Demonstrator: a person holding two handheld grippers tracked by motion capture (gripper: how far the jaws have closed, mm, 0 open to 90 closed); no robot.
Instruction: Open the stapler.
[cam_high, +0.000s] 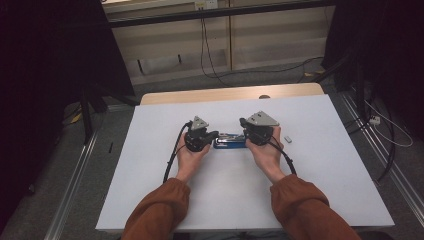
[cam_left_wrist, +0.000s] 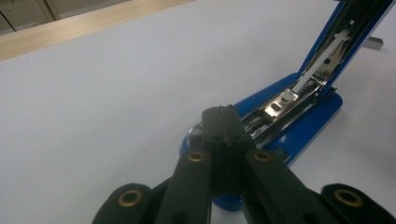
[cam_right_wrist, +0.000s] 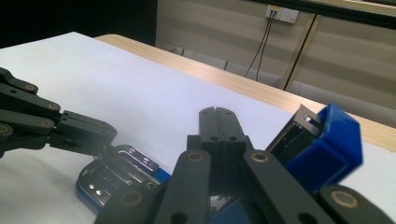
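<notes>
Blue stapler: one unit is recorded, lying near the middle of the white table, between the two grippers. Its lid is seen swung up and open in the left gripper view, with the metal staple channel exposed beneath it; in the right gripper view the raised blue lid end is seen just beside the jaws and the metal front plate of the base lower left. Two grippers are counted, one per hand. The left gripper is observed with its jaws pressed together, nothing pinched between them, the closed tips resting over the near end of the blue base; contact cannot be confirmed. The right gripper is likewise observed with jaws pressed together and nothing between them, positioned just beside the lifted lid. One small grey item, possibly a strip of staples, is noted on the table to the right of the right hand, apart from the stapler. Two orange sleeves are noted at the near edge of the high view.
</notes>
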